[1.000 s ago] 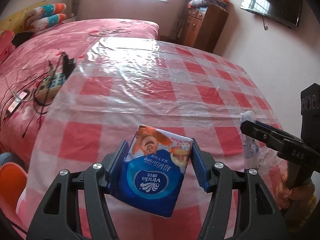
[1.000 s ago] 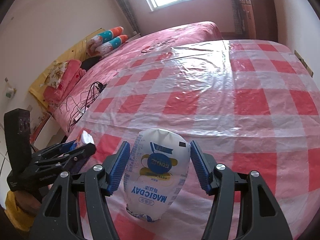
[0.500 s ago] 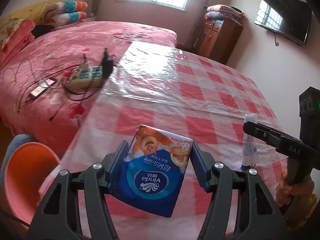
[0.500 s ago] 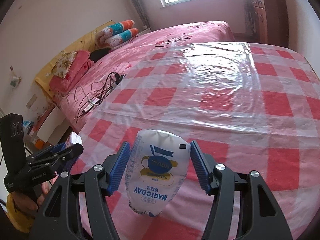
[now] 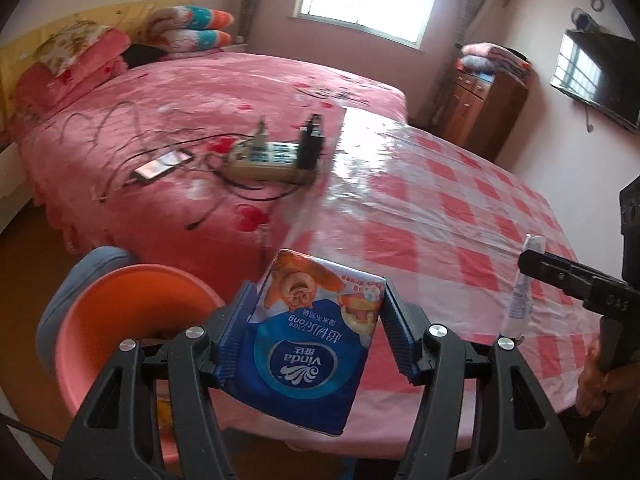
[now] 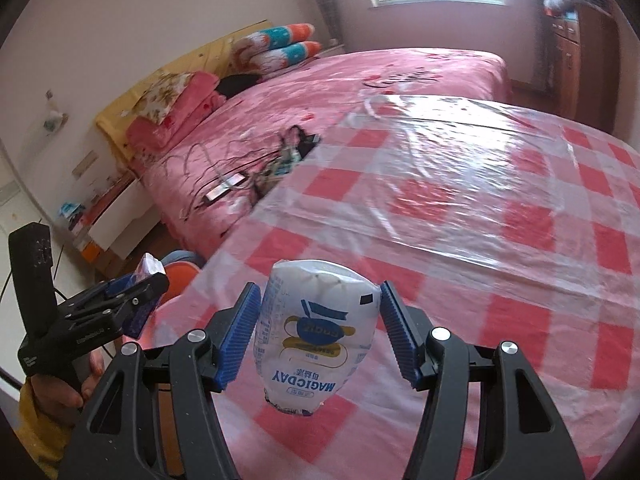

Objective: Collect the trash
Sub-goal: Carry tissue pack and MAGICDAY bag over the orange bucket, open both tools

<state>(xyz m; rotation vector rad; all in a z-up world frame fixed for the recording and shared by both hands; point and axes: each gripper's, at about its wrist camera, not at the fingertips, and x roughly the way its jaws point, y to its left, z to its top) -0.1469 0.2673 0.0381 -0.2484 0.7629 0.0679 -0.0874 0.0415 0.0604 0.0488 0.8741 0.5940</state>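
My left gripper point(image 5: 316, 332) is shut on a blue Vinda tissue pack point(image 5: 308, 344) and holds it in the air at the table's left edge, just right of an orange bin point(image 5: 132, 328) on the floor. My right gripper point(image 6: 318, 330) is shut on a white MAGICDAY pouch point(image 6: 316, 332), held above the checked table point(image 6: 460, 216). The right gripper also shows at the right of the left wrist view point(image 5: 532, 264), with the pouch point(image 5: 520, 300) hanging from it. The left gripper shows at the lower left of the right wrist view point(image 6: 154, 284).
A pink bed point(image 5: 180, 120) stands against the table's far-left side, with a power strip point(image 5: 272, 156), cables and a phone point(image 5: 160, 164) on it. A wooden cabinet point(image 5: 488, 108) and a wall TV point(image 5: 596, 76) are at the back right. The table point(image 5: 440, 208) has a plastic cover.
Both grippers have swung left with their loads. The left gripper has gone from over the table to its left edge, and the orange bin has come into view beside it.
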